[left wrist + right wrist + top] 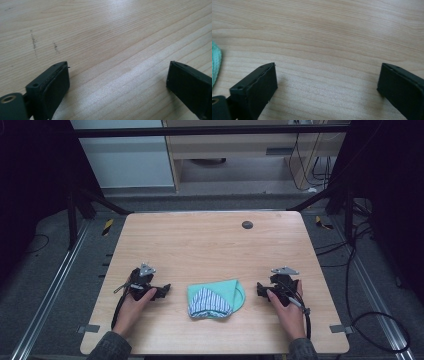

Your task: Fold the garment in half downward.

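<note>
On the near half of the wooden table (210,245), a folded mint-green cloth (216,299) with a striped blue-and-white panel on top lies between the two grippers, touching neither. Left gripper (161,291) rests on the wood just left of the cloth, jaws spread wide over bare tabletop; right gripper (260,289) sits just right of it, jaws likewise wide apart and holding nothing. A small dark round spot (247,224), possibly a grommet, marks the far side.

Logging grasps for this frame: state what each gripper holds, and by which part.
Nothing is held. The left gripper and right gripper are both open over bare table; the cloth lies untouched between them.
</note>
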`<state>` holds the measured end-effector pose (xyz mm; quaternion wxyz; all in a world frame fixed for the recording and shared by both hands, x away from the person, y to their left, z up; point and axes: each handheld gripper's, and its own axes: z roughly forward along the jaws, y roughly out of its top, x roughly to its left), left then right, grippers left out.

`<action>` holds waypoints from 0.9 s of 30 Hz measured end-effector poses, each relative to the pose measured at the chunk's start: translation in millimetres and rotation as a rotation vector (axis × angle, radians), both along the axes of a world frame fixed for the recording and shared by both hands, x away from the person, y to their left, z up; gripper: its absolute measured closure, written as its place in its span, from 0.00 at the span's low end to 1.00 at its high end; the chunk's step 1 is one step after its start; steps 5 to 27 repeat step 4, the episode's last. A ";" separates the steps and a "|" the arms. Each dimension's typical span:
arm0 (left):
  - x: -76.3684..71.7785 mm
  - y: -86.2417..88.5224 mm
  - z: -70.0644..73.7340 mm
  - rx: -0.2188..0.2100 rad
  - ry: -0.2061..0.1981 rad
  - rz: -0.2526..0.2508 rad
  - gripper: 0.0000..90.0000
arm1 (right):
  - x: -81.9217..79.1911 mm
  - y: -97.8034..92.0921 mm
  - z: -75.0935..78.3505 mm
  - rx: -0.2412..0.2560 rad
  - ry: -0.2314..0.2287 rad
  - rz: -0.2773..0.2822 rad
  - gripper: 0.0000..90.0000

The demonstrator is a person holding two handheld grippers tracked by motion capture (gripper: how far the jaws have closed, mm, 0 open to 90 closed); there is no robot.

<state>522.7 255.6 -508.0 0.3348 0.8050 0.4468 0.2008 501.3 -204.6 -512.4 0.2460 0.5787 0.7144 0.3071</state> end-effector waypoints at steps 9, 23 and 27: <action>-0.1 -0.3 -0.1 0.002 0.000 0.009 0.02 | 0.1 -0.1 -0.1 -0.003 0.001 -0.008 0.00; -0.1 -0.3 -0.1 0.002 0.000 0.009 0.02 | 0.1 -0.1 -0.1 -0.003 0.001 -0.008 0.00; -0.1 -0.3 -0.1 0.002 0.000 0.009 0.02 | 0.1 -0.1 -0.1 -0.003 0.001 -0.008 0.00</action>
